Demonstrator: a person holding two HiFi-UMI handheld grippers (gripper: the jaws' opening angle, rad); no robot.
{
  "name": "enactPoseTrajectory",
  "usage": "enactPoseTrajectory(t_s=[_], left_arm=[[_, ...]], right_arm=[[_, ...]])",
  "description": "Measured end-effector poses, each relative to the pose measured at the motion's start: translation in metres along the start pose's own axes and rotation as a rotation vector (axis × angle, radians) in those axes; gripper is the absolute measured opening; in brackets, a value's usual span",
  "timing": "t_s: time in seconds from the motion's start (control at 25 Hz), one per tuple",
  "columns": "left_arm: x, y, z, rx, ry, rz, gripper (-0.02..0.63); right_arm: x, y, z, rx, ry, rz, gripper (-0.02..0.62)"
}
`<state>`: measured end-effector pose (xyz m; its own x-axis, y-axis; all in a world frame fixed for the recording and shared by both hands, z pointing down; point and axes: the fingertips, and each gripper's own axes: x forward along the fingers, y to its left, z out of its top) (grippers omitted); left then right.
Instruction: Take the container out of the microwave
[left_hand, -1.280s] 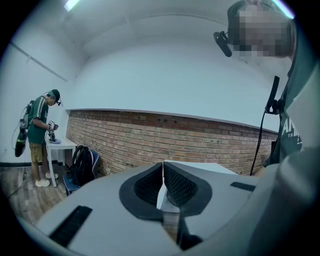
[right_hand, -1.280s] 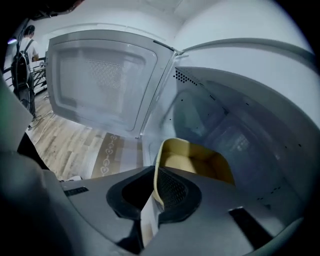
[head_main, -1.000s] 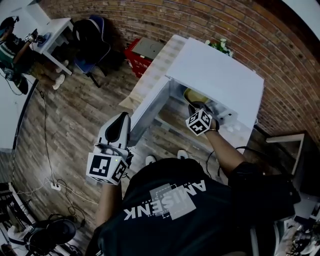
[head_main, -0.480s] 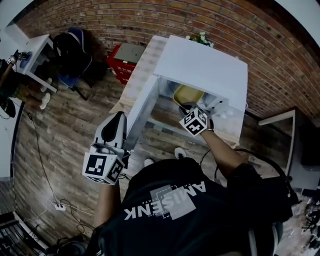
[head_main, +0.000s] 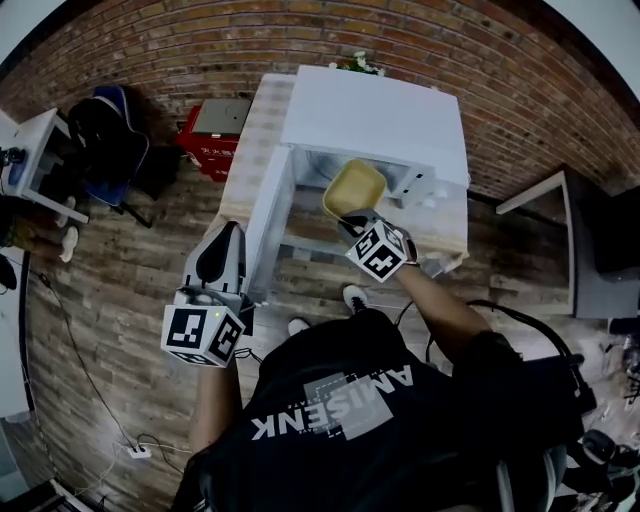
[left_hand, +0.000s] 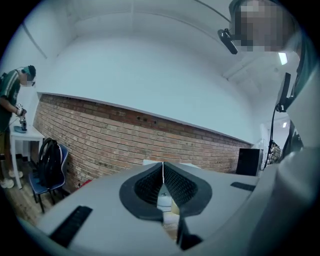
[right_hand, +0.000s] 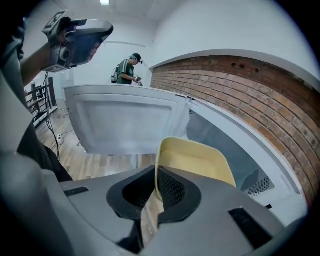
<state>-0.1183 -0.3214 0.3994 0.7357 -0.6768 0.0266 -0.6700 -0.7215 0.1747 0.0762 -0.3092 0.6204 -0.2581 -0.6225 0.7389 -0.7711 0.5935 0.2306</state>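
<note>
A shallow yellow container (head_main: 353, 188) hangs in front of the white microwave's (head_main: 370, 115) open cavity, clear of it. My right gripper (head_main: 352, 222) is shut on the container's near rim; in the right gripper view the yellow wall (right_hand: 200, 160) stands between the pads (right_hand: 167, 187). The microwave door (head_main: 266, 215) is swung open to the left. Beside the door's outer edge my left gripper (head_main: 222, 248) is shut with nothing in it; its pads (left_hand: 177, 182) meet at the tip and point level toward the brick wall.
The microwave sits on a wooden table (head_main: 250, 150) against a brick wall (head_main: 520, 100). A red crate (head_main: 215, 125), a chair with a dark bag (head_main: 110, 140) and a white desk (head_main: 25, 160) stand at left. Another person (right_hand: 127, 70) stands far off.
My right gripper has drawn the yellow container out of the microwave cavity, toward me and upward. The left gripper has stayed by the open door.
</note>
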Motion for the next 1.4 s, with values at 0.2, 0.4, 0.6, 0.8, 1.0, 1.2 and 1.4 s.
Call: enactPoseTrajectory(t_s=[0.2, 0.4, 0.6, 0.8, 1.0, 1.2, 1.4], left_arm=[[-0.004, 0.004, -0.003, -0.016, -0.003, -0.024, 0.014], [0.001, 0.000, -0.007, -0.021, 0.000, -0.084, 0.014], [0.013, 0.004, -0.007, -0.008, -0.002, -0.106, 0.014], [0.025, 0.002, 0.000, -0.001, -0.015, -0.126, 0.014], [0.031, -0.012, -0.003, -0.003, -0.004, -0.112, 0.014], [0.046, -0.030, 0.006, 0.010, -0.003, -0.093, 0.014], [0.057, -0.057, 0.016, 0.033, -0.015, -0.079, 0.014]], right_arm=[[-0.025, 0.016, 0.012, 0.040, -0.031, -0.023, 0.051], [-0.053, 0.023, 0.023, 0.069, -0.065, -0.061, 0.051], [-0.093, 0.018, 0.032, 0.108, -0.120, -0.122, 0.051], [-0.144, 0.001, 0.045, 0.138, -0.199, -0.204, 0.051], [-0.194, -0.024, 0.039, 0.149, -0.254, -0.287, 0.051], [-0.240, -0.061, 0.017, 0.189, -0.293, -0.373, 0.051], [-0.285, -0.089, -0.003, 0.220, -0.328, -0.430, 0.051]])
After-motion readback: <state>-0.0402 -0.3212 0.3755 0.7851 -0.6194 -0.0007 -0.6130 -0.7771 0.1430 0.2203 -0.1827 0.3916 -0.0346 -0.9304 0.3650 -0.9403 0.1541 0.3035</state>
